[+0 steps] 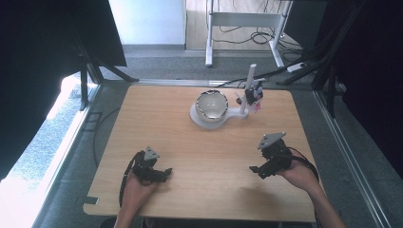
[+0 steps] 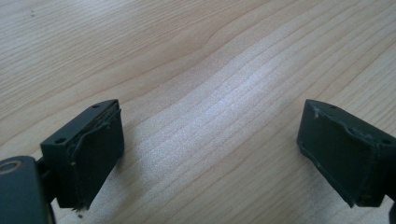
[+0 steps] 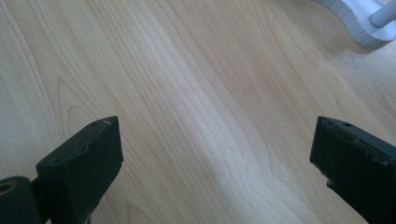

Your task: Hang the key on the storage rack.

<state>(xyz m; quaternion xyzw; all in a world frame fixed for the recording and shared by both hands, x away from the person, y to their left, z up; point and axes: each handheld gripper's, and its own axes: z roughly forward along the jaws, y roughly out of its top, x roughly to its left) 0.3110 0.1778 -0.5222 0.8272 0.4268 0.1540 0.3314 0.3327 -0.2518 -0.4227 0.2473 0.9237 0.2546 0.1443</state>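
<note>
A person's hands hold two black grippers low over a wooden table [image 1: 190, 142]. My left gripper [image 1: 167, 173] is at the front left, open, its jaws wide apart with only bare wood between them [image 2: 210, 140]. My right gripper [image 1: 253, 169] is at the front right, also open with nothing between its jaws [image 3: 215, 149]. A round bowl [image 1: 212, 104] with a pale inside sits on a white stand base [image 1: 199, 119] at the table's far middle. A white post [image 1: 248, 88] rises from that base and carries a small black device [image 1: 254, 91].
The edge of the white base [image 3: 355, 23] and the post's foot [image 3: 385, 16] appear at the top right of the right gripper view. Beyond the table are grey floor, black frame legs and cables [image 1: 266, 38].
</note>
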